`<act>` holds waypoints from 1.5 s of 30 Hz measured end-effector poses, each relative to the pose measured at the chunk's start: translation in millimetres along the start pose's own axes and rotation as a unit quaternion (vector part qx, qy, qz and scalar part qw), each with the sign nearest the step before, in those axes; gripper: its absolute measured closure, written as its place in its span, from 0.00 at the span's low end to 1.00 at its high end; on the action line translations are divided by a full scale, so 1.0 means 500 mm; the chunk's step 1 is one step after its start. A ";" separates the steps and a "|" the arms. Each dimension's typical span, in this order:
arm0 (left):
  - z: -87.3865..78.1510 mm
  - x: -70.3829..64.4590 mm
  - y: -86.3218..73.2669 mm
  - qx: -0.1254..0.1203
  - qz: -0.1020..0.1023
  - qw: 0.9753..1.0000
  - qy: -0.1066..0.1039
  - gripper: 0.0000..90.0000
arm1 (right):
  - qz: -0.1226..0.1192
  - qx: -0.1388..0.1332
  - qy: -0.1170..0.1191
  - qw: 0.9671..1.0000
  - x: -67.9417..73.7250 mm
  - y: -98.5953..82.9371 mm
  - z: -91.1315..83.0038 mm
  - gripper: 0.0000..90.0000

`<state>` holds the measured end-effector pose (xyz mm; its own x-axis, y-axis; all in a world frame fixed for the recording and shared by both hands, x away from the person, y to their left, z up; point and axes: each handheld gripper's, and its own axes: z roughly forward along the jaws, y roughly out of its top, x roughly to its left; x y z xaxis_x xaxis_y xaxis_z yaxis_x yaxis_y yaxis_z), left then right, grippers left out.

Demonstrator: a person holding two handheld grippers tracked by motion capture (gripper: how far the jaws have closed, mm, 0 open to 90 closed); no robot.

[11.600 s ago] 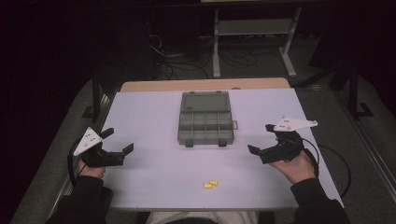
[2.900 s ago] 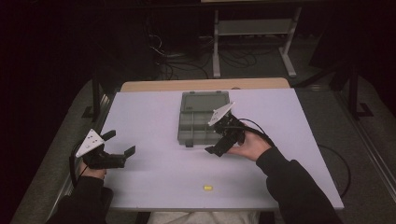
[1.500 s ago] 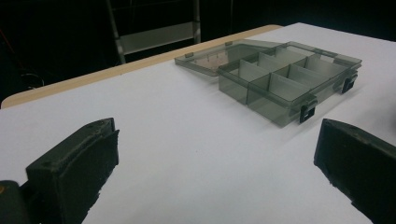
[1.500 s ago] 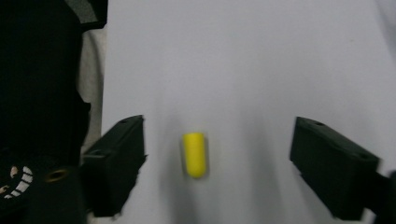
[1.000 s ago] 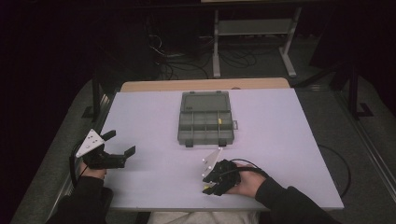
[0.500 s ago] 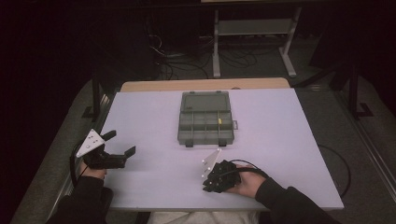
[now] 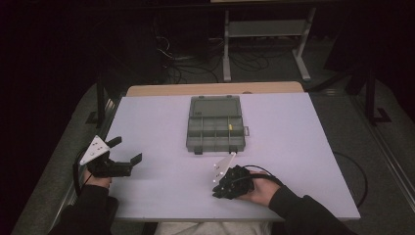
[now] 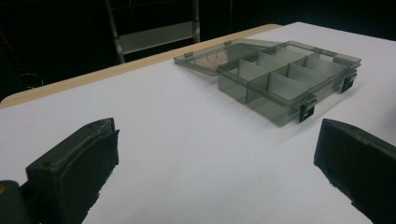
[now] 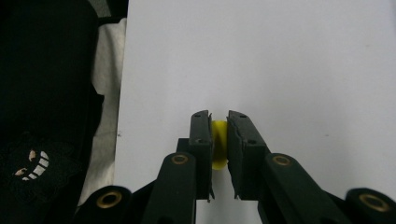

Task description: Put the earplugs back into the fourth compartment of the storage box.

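Yellow small piece [image 9: 218,144], earlier loose near the grey plastic compartment box [image 7: 215,129], is now clenched by right gripper [image 9: 218,122]; left gripper [image 8: 210,163] stays released.

no readable text, labels, brands or numbers anywhere

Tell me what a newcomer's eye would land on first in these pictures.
First, the small yellow piece pinched between the shut jaws of the right gripper, near the table's front edge. Next, the open grey compartment box at the table's middle, with a yellow bit in one compartment. The left gripper waits open at the left edge.
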<state>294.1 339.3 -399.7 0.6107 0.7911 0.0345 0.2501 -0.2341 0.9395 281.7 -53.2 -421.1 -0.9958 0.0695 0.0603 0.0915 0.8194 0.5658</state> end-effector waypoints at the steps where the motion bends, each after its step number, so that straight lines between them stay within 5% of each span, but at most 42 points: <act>1: 0.000 0.000 0.000 0.000 0.000 1.000 0.000 0.00 | 0.000 -0.003 -0.002 1.000 -0.001 0.000 -0.004 0.88; 19: 0.000 0.000 0.000 0.001 0.001 1.000 0.001 0.00 | 0.005 -0.032 -0.042 0.999 -0.021 0.021 -0.080 0.88; 45: 0.001 0.000 0.000 0.001 -0.002 1.000 0.000 0.00 | 0.034 -0.027 -0.072 0.996 -0.121 0.067 -0.150 0.88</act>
<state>294.5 339.2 -400.0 0.6094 0.7923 0.0315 0.2531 -0.2320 0.9392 345.9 -72.6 -343.8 -0.9780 0.2081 -0.0159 0.1556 0.7779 0.6088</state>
